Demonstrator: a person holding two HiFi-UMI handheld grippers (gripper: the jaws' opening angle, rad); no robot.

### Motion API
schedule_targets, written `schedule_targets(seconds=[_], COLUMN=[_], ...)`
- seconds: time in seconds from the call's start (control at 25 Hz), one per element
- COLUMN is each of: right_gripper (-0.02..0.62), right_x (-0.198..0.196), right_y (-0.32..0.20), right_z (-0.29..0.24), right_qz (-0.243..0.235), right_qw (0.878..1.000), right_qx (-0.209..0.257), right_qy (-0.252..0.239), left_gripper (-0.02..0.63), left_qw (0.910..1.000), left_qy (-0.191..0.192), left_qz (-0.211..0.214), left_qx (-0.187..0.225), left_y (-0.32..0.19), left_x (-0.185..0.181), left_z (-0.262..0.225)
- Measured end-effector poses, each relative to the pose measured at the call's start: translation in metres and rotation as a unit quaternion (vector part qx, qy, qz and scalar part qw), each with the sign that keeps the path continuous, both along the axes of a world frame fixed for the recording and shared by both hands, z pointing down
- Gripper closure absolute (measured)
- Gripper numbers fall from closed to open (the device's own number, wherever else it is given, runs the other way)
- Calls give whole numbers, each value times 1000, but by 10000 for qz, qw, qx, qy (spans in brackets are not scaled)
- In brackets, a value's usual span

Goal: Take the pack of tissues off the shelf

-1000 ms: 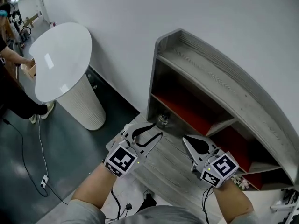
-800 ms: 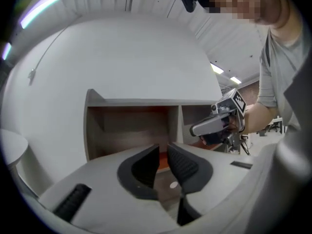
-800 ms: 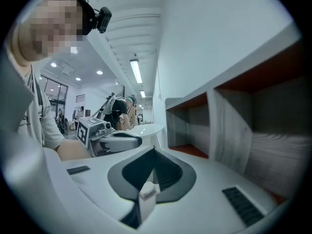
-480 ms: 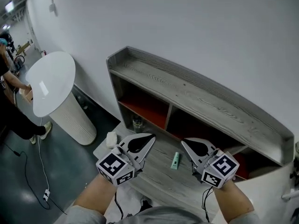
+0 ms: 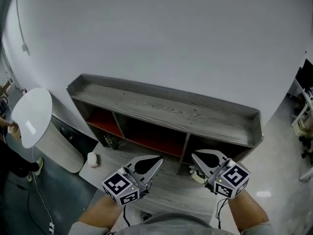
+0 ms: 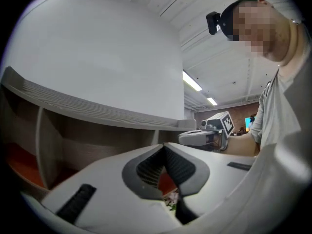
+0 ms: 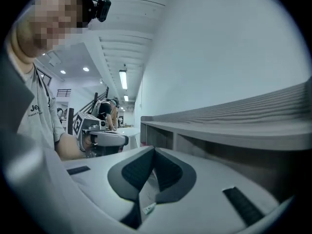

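A grey wooden shelf unit (image 5: 171, 106) with red-backed compartments stands against the white wall. On its low front board, at the left end, lies a small white packet (image 5: 92, 159), which may be the pack of tissues. My left gripper (image 5: 158, 159) hovers over that board to the right of the packet, well clear of it, with its jaws shut and empty. My right gripper (image 5: 194, 155) hangs beside it, also shut with nothing held. The left gripper view looks along the shut left gripper (image 6: 164, 146) to the shelf front. The right gripper view shows the shut right gripper (image 7: 154, 149).
A glass jar (image 5: 108, 141) stands in the lower left compartment. A small flowery item (image 5: 197, 176) sits under my right gripper. A white round pedestal table (image 5: 32, 116) stands left of the shelf. A cable (image 5: 46, 204) runs over the dark floor.
The left gripper's jaws were open a second ago and are now shut. The head view has swung right, so the whole shelf shows and the white table sits at the far left.
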State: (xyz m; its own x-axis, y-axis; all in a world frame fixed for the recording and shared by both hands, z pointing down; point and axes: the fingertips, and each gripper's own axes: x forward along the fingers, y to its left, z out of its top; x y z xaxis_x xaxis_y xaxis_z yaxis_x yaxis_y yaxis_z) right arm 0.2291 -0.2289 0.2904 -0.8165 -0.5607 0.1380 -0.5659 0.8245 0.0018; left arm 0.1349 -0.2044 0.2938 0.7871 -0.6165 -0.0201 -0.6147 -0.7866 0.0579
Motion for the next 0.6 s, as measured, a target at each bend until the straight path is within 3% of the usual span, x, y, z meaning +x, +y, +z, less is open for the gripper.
schedule_targets(seconds=[0.32,0.6], right_gripper=[578,578], right_x=[147,211], right_y=[46,85], right_z=[12,30], right_qz=[918,1455], right_qw=[9956,9890], right_qx=[-159,-217], right_qy=[-63,-133], left_gripper=[594,594], left_qw=[9944,9899], left_qy=[342,480], left_qz=[904,1284], left_qx=[-415,-370], left_y=[46,67], left_x=[131,181], left_z=[13,20])
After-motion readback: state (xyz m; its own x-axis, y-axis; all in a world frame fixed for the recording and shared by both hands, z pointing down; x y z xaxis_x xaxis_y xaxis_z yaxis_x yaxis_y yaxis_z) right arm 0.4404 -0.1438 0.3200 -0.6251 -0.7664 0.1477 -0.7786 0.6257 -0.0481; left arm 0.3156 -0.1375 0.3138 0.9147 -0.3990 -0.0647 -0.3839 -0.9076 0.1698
